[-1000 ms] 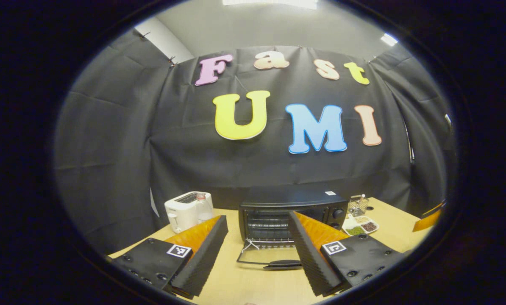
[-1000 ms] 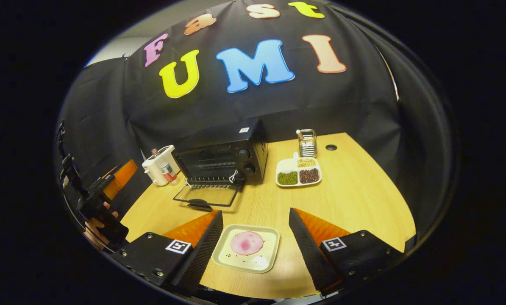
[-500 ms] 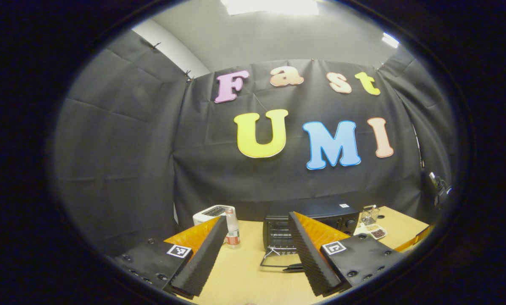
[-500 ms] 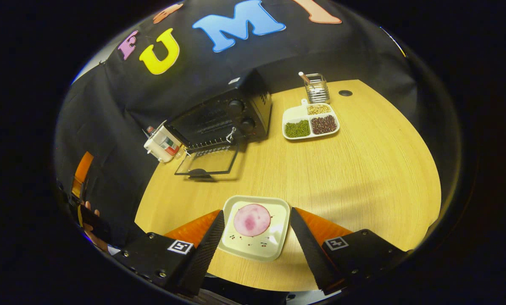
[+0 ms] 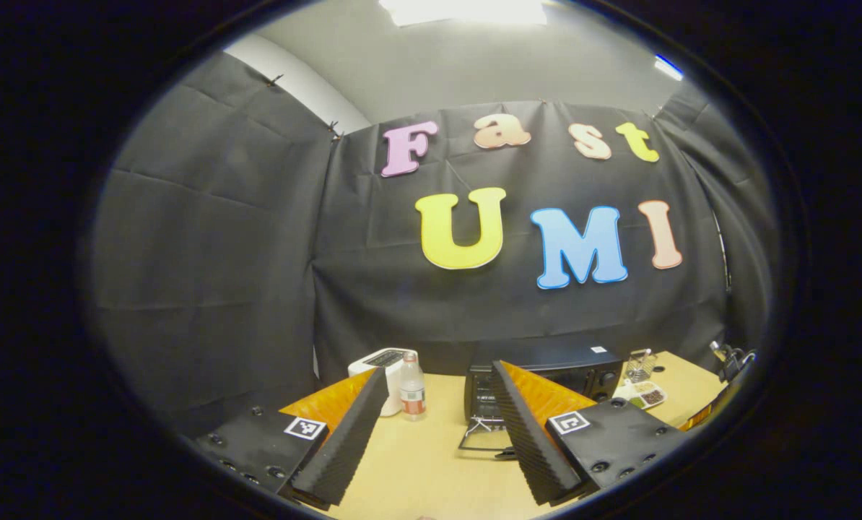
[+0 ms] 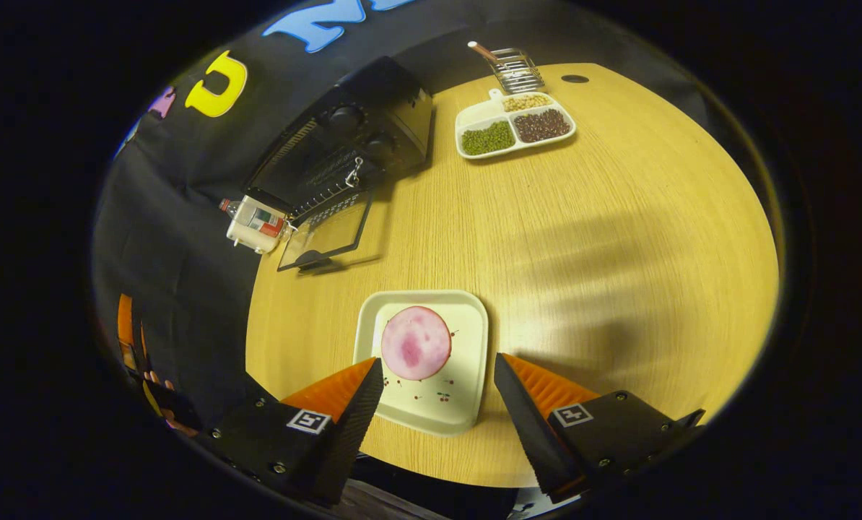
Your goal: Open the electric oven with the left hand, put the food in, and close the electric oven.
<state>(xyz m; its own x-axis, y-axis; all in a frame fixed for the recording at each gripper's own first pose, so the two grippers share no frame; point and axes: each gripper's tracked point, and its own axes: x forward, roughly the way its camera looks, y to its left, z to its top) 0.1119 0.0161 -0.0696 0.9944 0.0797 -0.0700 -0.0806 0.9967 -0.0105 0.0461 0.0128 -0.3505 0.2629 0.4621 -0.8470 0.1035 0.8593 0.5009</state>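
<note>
Oven open, food on its plate under the right gripper.

The electric oven [image 6: 344, 148] stands at the far edge of the table [image 6: 604, 238], its glass door [image 6: 326, 235] folded down flat in front of it. The right gripper [image 6: 438, 372], released and holding nothing, hovers over the square plate [image 6: 467, 390] well in front of the oven, the pink round food [image 6: 415, 342] on it. The left gripper [image 5: 438, 390] is spread too, empty, well back from the oven; toaster [image 5: 384, 359] and bottle [image 5: 412, 393] sit beside the oven.

Black oven [image 6: 344, 148] open, door [image 6: 326, 235] flat; pink food [image 6: 416, 342] plated.
</note>
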